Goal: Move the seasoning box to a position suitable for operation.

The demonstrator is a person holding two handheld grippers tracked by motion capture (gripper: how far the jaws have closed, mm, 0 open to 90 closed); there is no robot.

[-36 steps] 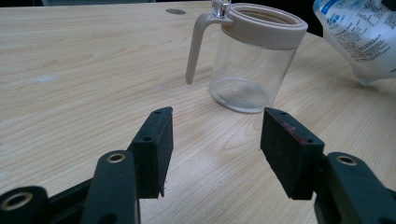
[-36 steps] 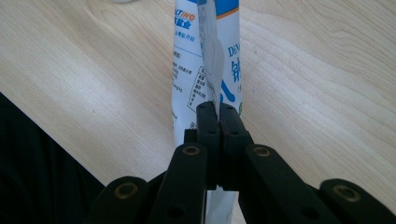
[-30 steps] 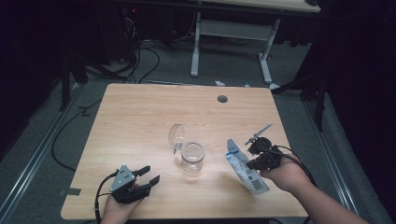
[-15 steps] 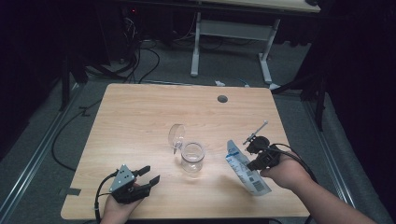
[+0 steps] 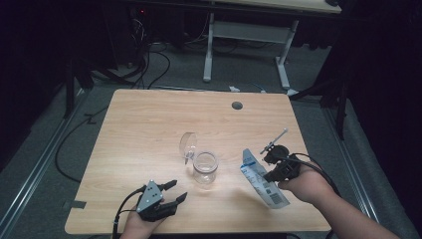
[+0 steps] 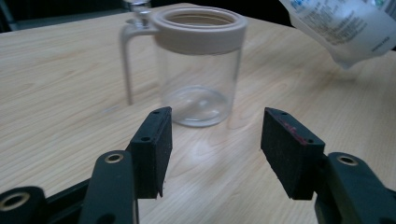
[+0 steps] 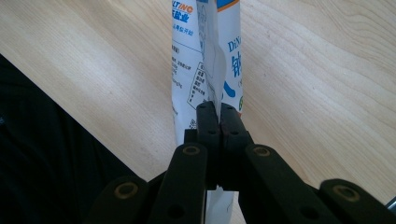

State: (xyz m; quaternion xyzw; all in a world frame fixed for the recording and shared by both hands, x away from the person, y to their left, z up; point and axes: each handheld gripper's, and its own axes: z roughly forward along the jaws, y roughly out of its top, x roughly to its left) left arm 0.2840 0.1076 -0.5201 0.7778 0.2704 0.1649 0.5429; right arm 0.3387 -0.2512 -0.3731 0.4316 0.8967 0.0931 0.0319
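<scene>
Jar [image 5: 205,167] stands upright at table [image 5: 149,129] centre-front, clear glass w/ beige collar, mouth open; hinged lid [image 5: 188,145] swung back on its left-rear side. Judged rigid, smooth, prob. slippery and breakable; moderate weight, looks empty. Best hold: across the body below the collar, pads square to the wall, not the lid or its wire hinge. L gripper [image 5: 169,191] near the table's front edge, short of jar, jaws spread wide w/ nothing between; in the left gripper view jar [image 6: 198,65] sits dead ahead of the gap, not touching either pad. R gripper [image 5: 272,167] right of jar, clamped tight on pouch [image 5: 263,184], a thin printed sachet held off the table, tilted. Pouch judged light, limp, crinkly; pinch near an edge seam holds but the free end will flop. In the right gripper view jaws meet flat on pouch [image 7: 205,56]. Not determinable: pouch contents, whether its top is torn open, print too small to read; jar's far side and lid catch obscured.
</scene>
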